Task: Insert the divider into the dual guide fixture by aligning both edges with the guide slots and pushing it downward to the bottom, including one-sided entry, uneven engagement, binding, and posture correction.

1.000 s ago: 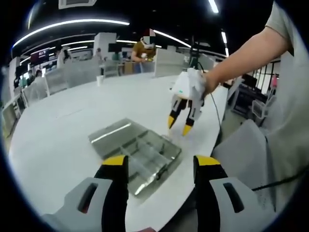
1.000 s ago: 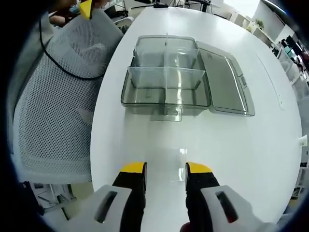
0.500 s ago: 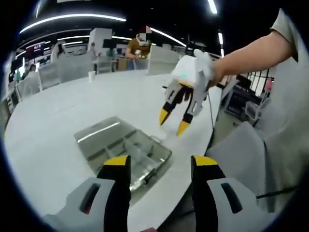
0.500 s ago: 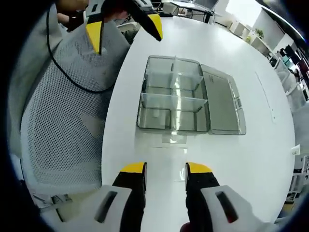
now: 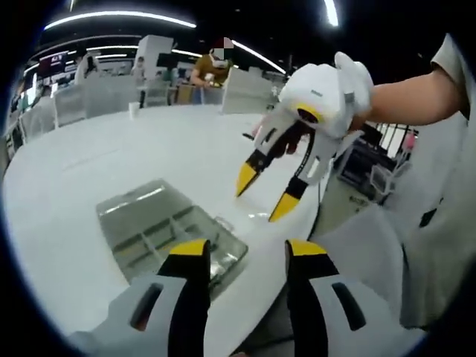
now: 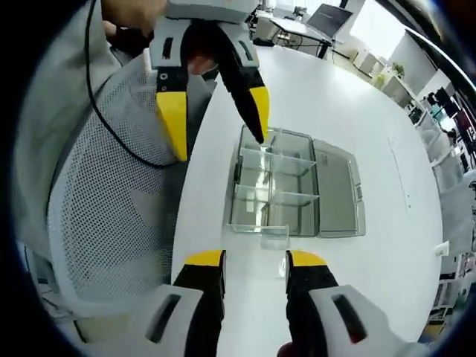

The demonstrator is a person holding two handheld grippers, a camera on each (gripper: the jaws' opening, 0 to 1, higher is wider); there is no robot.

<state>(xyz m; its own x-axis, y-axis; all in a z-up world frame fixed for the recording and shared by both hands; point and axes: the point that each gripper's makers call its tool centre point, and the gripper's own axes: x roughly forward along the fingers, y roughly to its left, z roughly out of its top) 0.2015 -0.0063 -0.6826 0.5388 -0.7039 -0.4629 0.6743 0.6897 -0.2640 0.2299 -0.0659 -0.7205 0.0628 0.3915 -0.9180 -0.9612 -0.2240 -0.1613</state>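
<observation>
Both views high, facing across shared clear fixture (image 5: 160, 234), (image 6: 275, 190)

**Fixture near the worktop edge, chair beyond it**

The fixture (image 6: 277, 190) lies on the worktop (image 6: 349, 97) near its edge, its open lid (image 6: 338, 190) flat beside it on the inward side. Dividers (image 6: 279, 197) stand inside. A mesh chair (image 6: 111, 186) sits just off that edge.

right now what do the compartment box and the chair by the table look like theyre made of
The clear grey compartment box looks like hard transparent plastic: the white table shows through its glossy walls and dividers. The pale grey chair back seems a woven mesh fabric, judging by its fine grid of holes; its frame is hard to tell.
</observation>
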